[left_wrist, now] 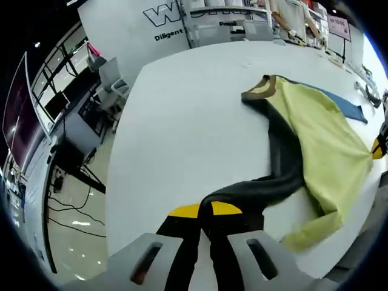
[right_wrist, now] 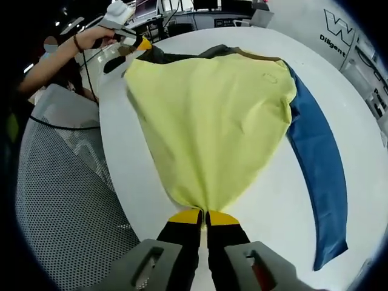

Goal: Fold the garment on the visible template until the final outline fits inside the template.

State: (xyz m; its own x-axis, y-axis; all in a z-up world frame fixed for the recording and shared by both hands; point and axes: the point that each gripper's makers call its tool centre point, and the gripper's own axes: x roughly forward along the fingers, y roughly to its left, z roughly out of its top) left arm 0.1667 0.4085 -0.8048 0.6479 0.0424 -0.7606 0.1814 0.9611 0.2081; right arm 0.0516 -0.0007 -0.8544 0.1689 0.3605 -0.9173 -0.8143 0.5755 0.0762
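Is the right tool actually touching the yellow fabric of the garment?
Touching. In the right gripper view, the right tool is shut on the bunched hem of the yellow fabric, which fans out from its yellow tips.

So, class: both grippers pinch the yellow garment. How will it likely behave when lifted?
The garment is probably floppy: it fans out in sagging folds from the right gripper. It is likely light, since thin pinches hold it. Its dark sleeve curves limply toward the left gripper, so loose parts may trail.

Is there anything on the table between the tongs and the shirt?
Nothing visible. Both tongs are already shut on the shirt: the left tongs pinch its dark sleeve, the right tongs its yellow edge. The table around it looks bare.
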